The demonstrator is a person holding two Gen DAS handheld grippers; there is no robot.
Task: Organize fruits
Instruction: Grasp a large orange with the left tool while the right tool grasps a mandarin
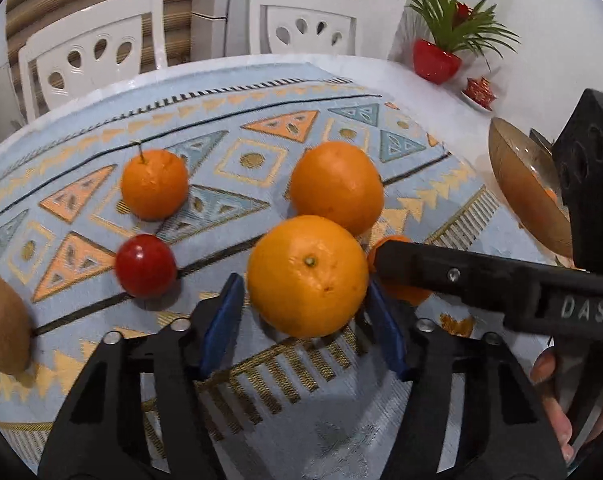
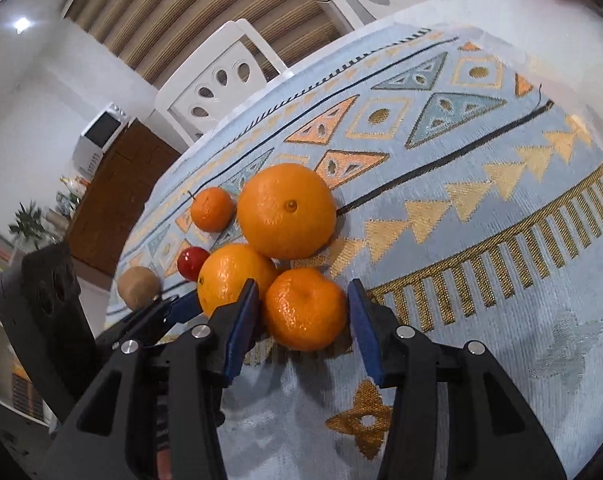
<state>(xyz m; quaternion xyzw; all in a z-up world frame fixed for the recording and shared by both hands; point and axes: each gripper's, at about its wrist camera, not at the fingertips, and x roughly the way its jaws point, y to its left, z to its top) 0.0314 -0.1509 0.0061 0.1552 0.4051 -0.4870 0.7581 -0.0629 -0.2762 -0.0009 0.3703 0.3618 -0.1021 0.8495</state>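
Fruit lies scattered on a patterned blue-and-gold tablecloth (image 1: 261, 152) covering the tabletop. The left gripper (image 1: 305, 316) has its jaws spread wide around a large orange (image 1: 307, 276), with a blue pad (image 1: 225, 312) on each side of it; whether the pads touch the peel cannot be told. Just behind that fruit sits a second large orange (image 1: 337, 186), close enough that the two appear to touch. Farther left rest a smaller stemmed orange (image 1: 154, 184), a red fruit (image 1: 145, 266) and, at the picture's edge, a brown kiwi (image 1: 1, 326).

The right gripper (image 2: 303, 320) has its jaws open as well, straddling a mandarin (image 2: 305, 308) that sits on the cloth between the blue fingers (image 2: 363, 328), with a gap showing on the right side. The mandarin is nestled against both large oranges. In the left wrist view the right tool's black arm crosses in front of this mandarin, hiding most of it.

At the right edge of the tabletop stands a golden bowl (image 1: 517, 184), well apart from the fruit cluster, with something orange inside it. Beyond it sit a red pot with a green plant (image 1: 437, 60) and two white chairs (image 1: 89, 60).
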